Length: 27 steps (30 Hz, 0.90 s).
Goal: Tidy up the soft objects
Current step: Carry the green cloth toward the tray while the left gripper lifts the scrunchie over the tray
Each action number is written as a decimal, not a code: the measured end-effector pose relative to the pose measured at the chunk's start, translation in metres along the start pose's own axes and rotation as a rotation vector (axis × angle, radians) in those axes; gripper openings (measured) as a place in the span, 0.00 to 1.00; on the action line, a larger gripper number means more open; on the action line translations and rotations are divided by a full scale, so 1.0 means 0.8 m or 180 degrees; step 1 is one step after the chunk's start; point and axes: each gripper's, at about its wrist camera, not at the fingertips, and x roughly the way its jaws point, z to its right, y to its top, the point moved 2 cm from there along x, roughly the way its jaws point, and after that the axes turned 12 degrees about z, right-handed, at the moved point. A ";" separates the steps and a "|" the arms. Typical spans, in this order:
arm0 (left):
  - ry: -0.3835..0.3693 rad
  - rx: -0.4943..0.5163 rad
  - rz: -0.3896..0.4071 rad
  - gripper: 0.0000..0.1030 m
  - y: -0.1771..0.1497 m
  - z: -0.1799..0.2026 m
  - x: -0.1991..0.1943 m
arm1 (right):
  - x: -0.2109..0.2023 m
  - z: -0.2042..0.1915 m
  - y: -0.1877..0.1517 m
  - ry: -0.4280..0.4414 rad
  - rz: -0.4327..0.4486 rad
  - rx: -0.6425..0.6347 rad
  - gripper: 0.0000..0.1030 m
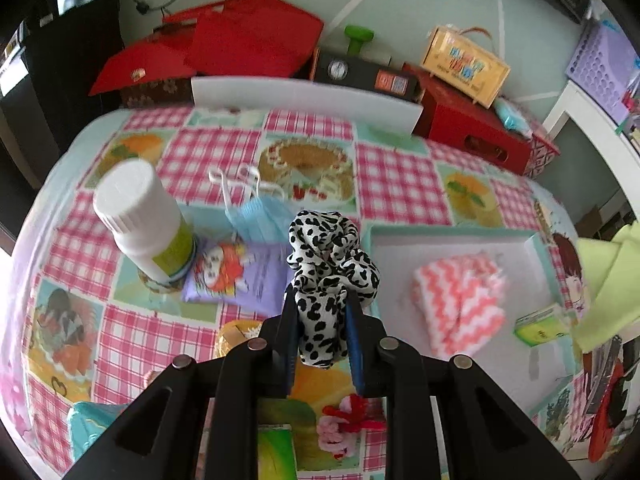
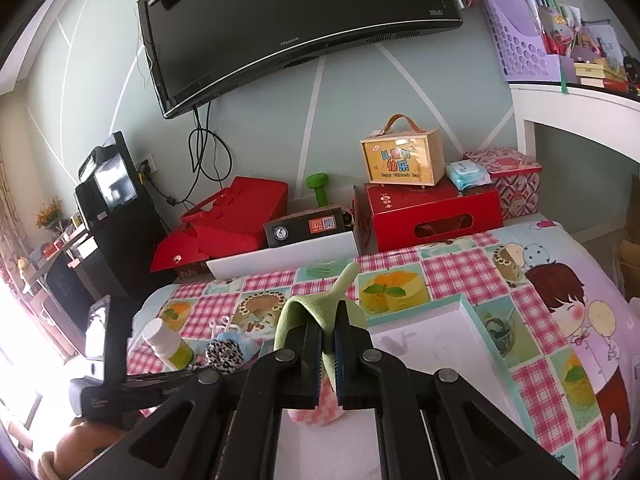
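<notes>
Wall [image 2: 360, 92]: pale green, white lines
TV [image 2: 288, 20]: black, wall-mounted
Shelf [image 2: 576, 100]: white, at right
Light: bright daylight from the left
Cabinet [image 2: 116, 240]: black, by the wall

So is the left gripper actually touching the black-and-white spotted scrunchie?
Touching. The left wrist view shows the left gripper with the spotted scrunchie pinched between both fingers and bunched up above them.

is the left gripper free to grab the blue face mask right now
Probably not: the left gripper is already shut on the spotted scrunchie. The face mask lies uncovered just beyond it.
</notes>
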 end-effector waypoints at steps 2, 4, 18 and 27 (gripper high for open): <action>-0.0017 0.0006 0.0085 0.21 0.006 0.003 -0.010 | -0.001 0.000 0.001 0.0004 0.0017 0.0004 0.05; -0.0043 0.0002 0.0170 0.21 0.012 0.004 -0.021 | -0.003 0.001 0.003 0.0006 0.0038 0.0012 0.05; -0.0273 0.0039 0.0752 0.21 0.040 0.024 -0.102 | -0.025 0.008 0.020 -0.0026 0.0253 0.0053 0.05; -0.0421 0.0168 0.0841 0.21 0.042 0.050 -0.116 | -0.049 0.046 0.037 -0.0330 0.0458 0.0132 0.05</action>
